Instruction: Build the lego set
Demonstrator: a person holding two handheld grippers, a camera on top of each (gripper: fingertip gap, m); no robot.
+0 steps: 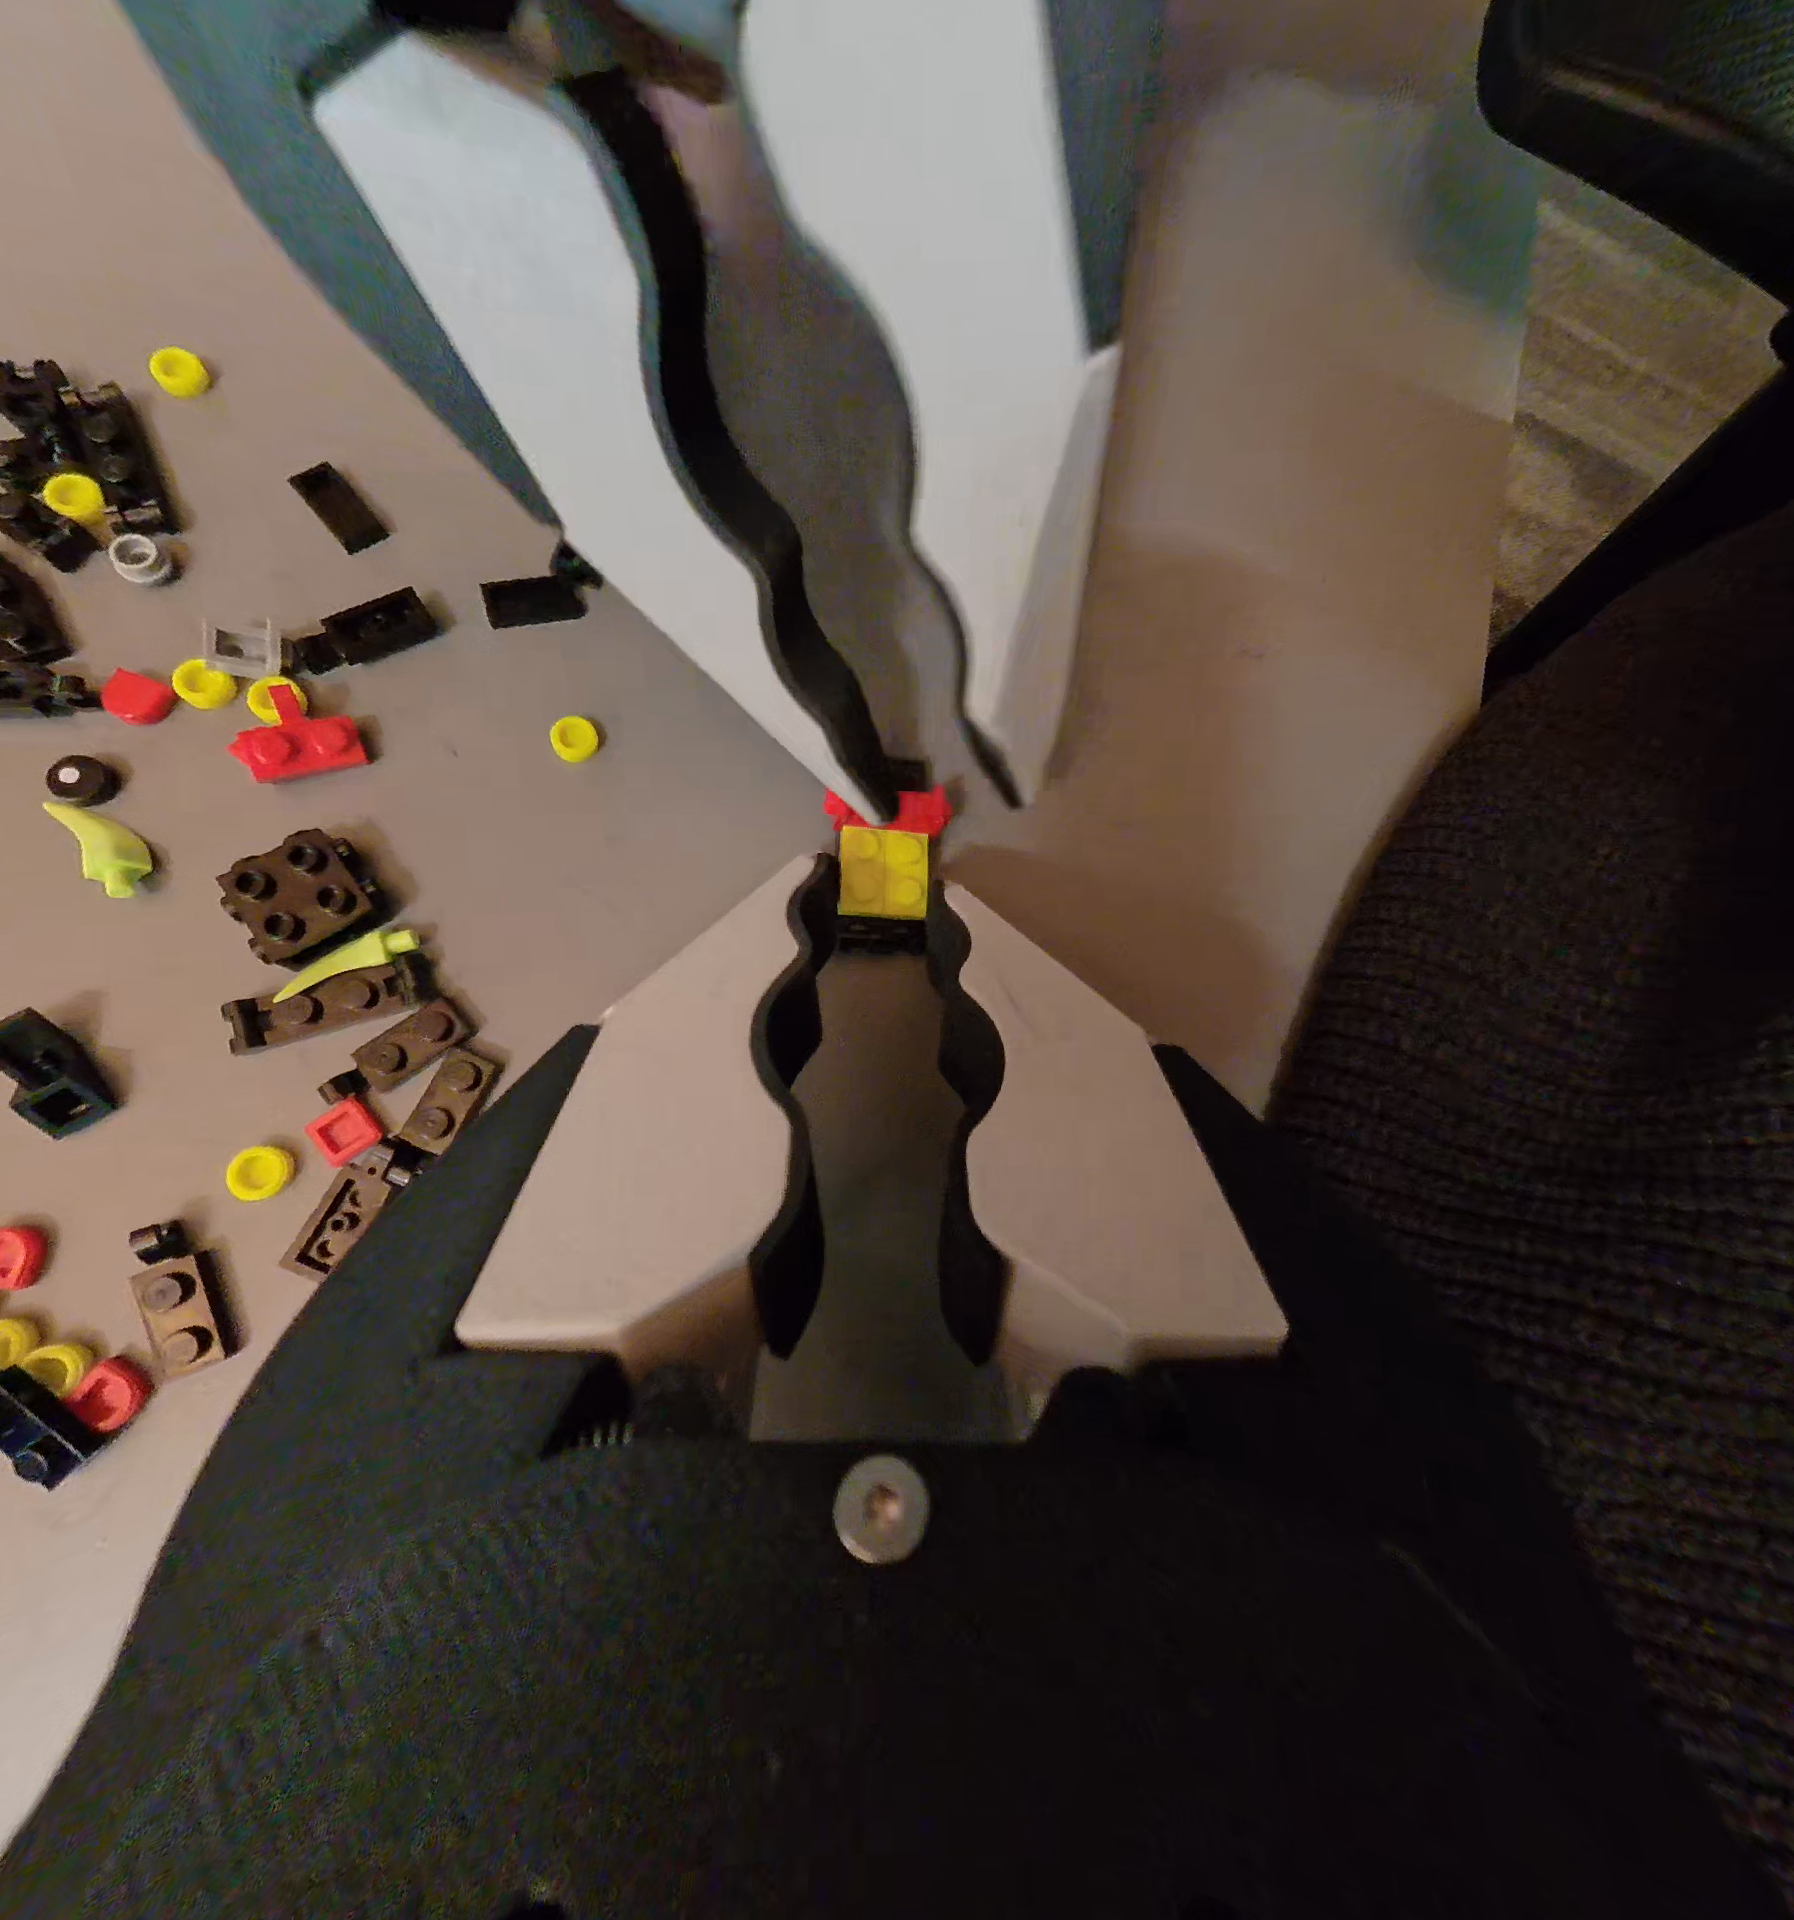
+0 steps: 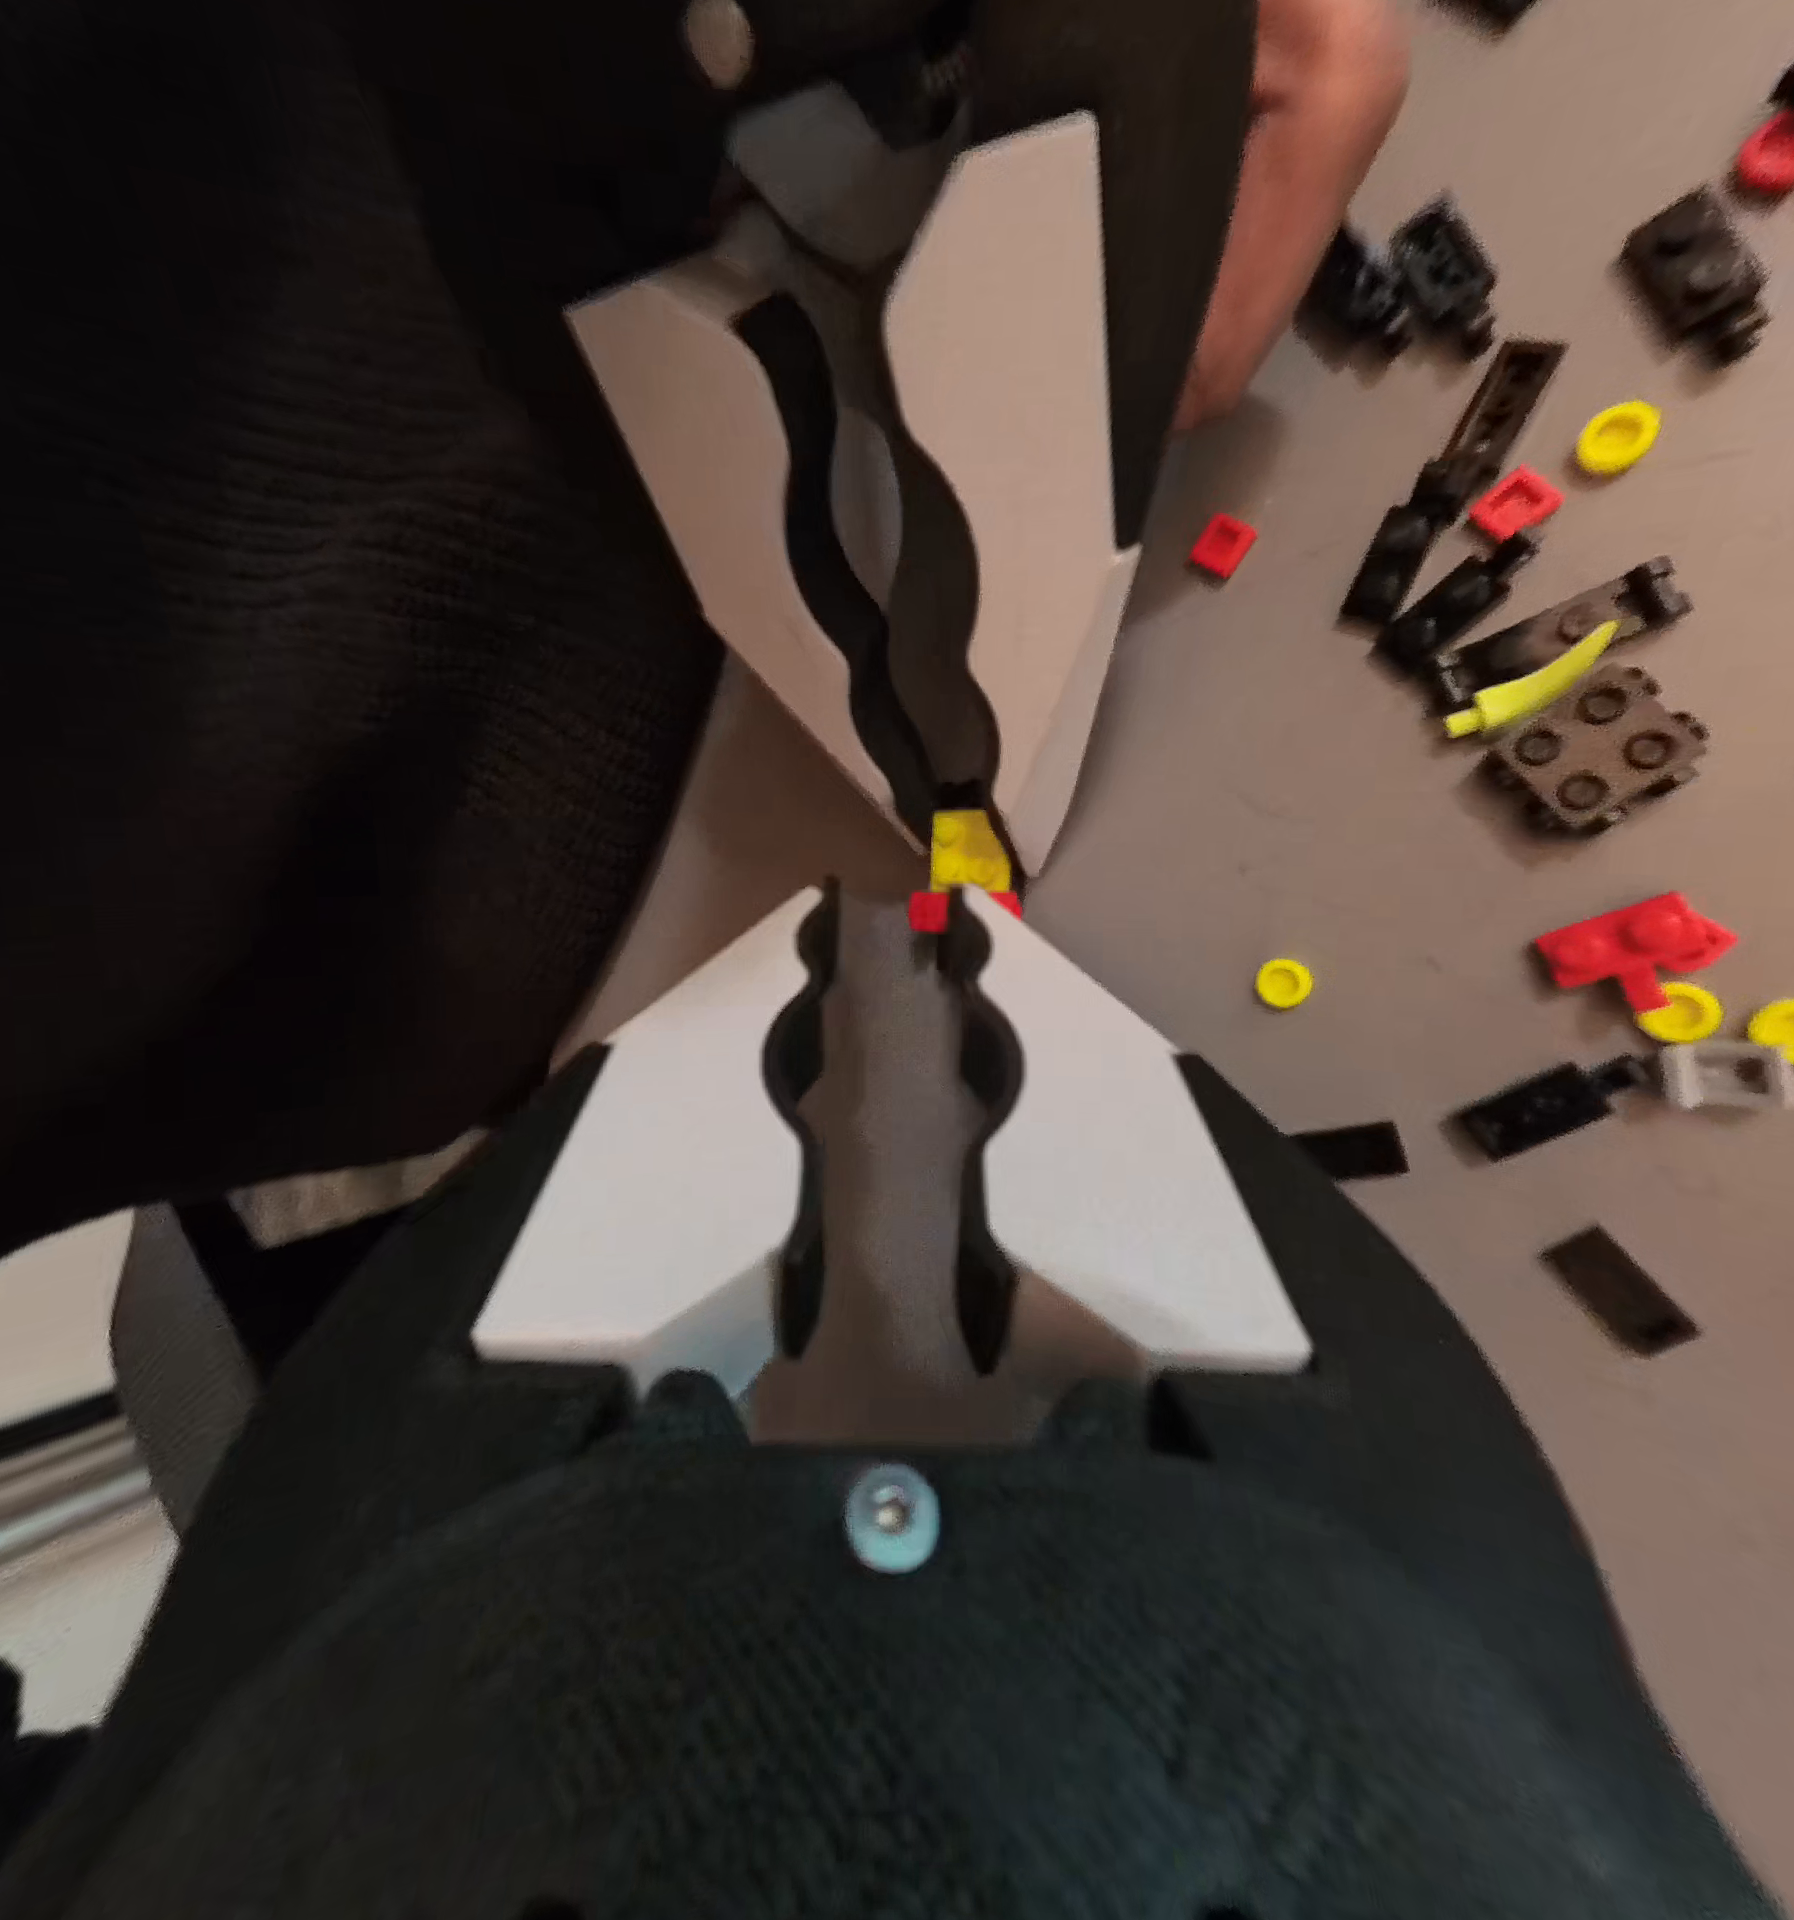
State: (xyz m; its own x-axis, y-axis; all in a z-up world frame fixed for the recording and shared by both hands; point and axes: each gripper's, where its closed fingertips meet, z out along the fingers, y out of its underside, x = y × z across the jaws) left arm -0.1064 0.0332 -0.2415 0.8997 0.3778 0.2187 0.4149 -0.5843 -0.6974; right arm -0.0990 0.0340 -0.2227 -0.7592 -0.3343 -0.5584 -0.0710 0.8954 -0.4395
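Note:
In the left wrist view my left gripper (image 1: 880, 883) is shut on a small build: a yellow 2x2 plate (image 1: 882, 871) on a black piece, with a red piece (image 1: 924, 808) at its far end. My right gripper (image 1: 940, 802) comes in from above. Its jaws stand a little apart and one fingertip (image 1: 872, 805) lies across the red piece. In the right wrist view my right gripper (image 2: 891, 914) meets the left gripper (image 2: 971, 854) tip to tip. The yellow plate (image 2: 960, 847) sits between the left jaws. The red piece (image 2: 927, 912) shows on both sides of my right finger.
Loose black, brown, red and yellow lego pieces (image 1: 301, 894) lie on the grey table (image 1: 581, 852) to the left, and show at the right in the right wrist view (image 2: 1599, 748). A hand (image 2: 1298, 208) holds the left gripper. Dark knit clothing (image 1: 1599, 1039) is close on the right.

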